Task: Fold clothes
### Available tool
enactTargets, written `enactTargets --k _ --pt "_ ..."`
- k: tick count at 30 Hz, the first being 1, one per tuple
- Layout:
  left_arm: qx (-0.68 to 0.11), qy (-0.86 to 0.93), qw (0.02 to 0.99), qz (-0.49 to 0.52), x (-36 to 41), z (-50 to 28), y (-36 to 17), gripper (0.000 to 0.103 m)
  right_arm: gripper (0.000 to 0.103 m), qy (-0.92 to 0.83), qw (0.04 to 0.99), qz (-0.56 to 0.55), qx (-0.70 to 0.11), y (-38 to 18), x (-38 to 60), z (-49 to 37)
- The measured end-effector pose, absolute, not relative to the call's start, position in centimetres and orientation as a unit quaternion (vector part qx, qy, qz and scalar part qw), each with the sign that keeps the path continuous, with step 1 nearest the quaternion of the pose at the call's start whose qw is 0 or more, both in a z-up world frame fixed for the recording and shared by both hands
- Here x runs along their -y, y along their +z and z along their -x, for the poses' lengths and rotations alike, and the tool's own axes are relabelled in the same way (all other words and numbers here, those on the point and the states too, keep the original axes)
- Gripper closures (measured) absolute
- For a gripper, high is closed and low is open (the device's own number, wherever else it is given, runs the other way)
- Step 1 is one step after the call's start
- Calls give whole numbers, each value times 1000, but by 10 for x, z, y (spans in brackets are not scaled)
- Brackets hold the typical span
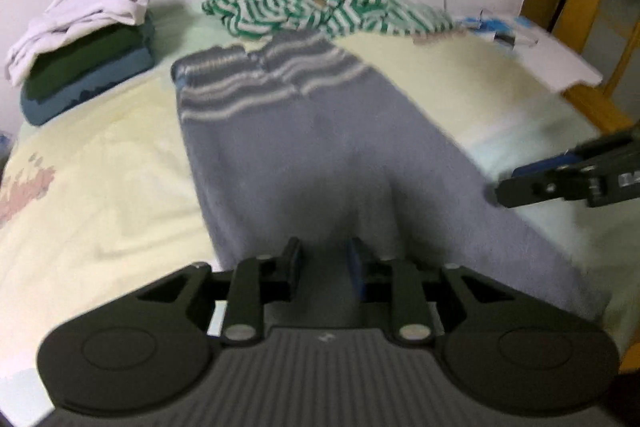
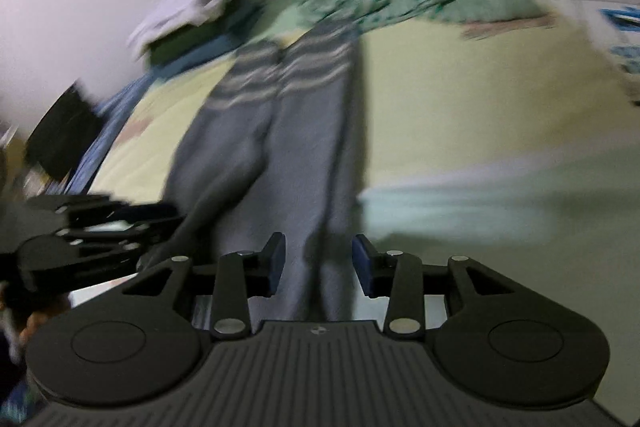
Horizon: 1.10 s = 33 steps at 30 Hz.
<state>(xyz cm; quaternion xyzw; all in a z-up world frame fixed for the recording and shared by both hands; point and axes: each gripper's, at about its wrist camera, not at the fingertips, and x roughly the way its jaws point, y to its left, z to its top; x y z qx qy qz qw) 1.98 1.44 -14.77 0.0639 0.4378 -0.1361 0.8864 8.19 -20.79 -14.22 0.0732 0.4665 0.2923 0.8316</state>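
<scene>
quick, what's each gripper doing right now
Left gripper: open, over the grey garment, gripping nothing.
Right gripper: open, garment between its fingers, not pinched.

Black tongs [image 1: 324,257], blue pads [image 2: 366,259], silver screws.

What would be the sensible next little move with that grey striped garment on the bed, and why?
Probably close both tongs on the near hem. The grey garment lies lengthwise on the bed, and cloth sits between the open jaws of the left tongs and the right tongs. Gripped, the hem could be carried toward the striped end.
</scene>
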Motion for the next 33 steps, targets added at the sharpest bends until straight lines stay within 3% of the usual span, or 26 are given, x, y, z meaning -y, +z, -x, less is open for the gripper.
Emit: enactTargets --k 2,4,7,12,15,19,26,29,33 --pt "-441 -127 886 -59 -16 -17 -152 76 66 320 817 -54 -476 -148 204 -77" --pt "-444 -122 886 -48 -18 -18 -153 75 84 318 818 -28 -479 -154 203 -75" --pt "-448 -121 885 -45 -15 -16 -151 76 87 318 813 -28 -487 -153 211 -79" --pt "-448 -126 883 -58 -10 -3 -148 74 84 319 812 -23 -489 -153 216 -78" --pt "-449 -129 883 -51 -18 2 -138 73 69 312 813 -29 -491 -146 216 -79" --pt "-453 -136 880 -48 -29 17 -132 57 65 318 814 -21 -486 -137 223 -71" --pt "-477 -142 867 -37 -42 42 -141 56 59 305 797 -47 -520 -139 227 -56" --pt "-481 -143 864 -27 -49 48 -144 47 57 294 801 -48 -519 -138 228 -50" --pt "-466 -142 873 -36 -57 37 -141 47 56 279 817 -49 -502 -130 223 -59"
